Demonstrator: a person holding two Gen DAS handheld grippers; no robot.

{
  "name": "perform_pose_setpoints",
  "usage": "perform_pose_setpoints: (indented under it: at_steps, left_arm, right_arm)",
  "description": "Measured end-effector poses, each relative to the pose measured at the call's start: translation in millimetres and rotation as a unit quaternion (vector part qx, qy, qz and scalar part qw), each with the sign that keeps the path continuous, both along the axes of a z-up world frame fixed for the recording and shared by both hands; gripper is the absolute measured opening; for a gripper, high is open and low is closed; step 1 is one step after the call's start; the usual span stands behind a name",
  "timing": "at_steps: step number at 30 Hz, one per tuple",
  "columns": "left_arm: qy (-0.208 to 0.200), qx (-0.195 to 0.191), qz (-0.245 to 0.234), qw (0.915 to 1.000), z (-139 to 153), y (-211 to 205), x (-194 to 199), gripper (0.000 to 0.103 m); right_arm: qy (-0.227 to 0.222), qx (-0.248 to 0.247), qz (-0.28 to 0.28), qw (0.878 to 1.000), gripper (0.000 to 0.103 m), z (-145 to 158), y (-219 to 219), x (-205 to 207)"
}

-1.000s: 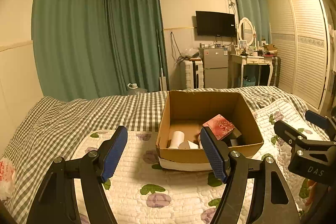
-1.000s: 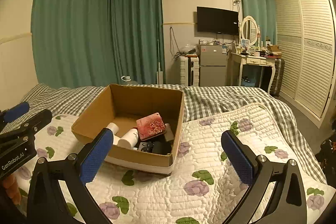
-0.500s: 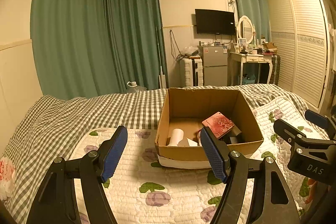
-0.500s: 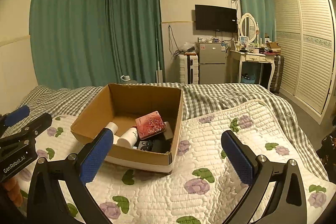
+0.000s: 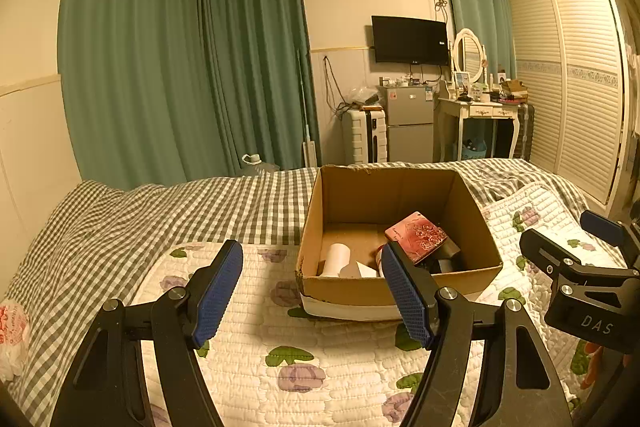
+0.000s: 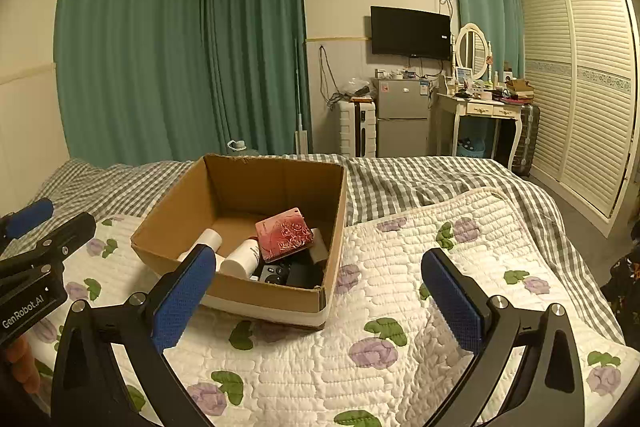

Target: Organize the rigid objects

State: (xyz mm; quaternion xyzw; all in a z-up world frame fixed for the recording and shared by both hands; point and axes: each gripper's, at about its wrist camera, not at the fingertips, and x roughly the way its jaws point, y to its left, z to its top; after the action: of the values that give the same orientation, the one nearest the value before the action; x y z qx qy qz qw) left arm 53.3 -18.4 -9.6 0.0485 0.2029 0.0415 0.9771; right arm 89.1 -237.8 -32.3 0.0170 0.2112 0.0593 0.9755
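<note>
- The left gripper [image 5: 312,291] is wide open. It holds nothing. It hangs over the quilt [image 5: 280,339], just in front of the box [image 5: 400,291].
- The quilt is white with purple flowers and green leaves. It lies on a bed with a gray check cover [image 5: 160,211].
- The box is brown card with its top open. It sits on the quilt, between the two grippers.
- In the box, from left to right: a white tube [image 6: 208,239], a white bottle [image 6: 242,259] lying down, and a red case [image 6: 285,234] with roses on it. The red case leans tilted on top of the other things.
- A black remote [image 6: 274,273] and some more dark things lie under the red case. What they are is hard to tell.
- The right gripper [image 6: 316,301] is wide open too. It holds nothing. Its left finger is in front of the box, and its right finger is over the quilt.
- Far back stand green curtains [image 6: 180,47], a TV [image 6: 410,31] on the wall and a white closet [image 6: 584,79].
</note>
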Motion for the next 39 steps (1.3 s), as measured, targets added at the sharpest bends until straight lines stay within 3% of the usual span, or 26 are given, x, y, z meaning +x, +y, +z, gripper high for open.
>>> perform_pose_setpoints:
  at_steps: [39]
  left_arm:
    - [0.006,-0.001,0.001,1.0000,-5.3,-0.4,0.0,0.075]
  right_arm:
    - [0.013,-0.002,-0.002,1.000,0.103,-6.5,2.3,0.9]
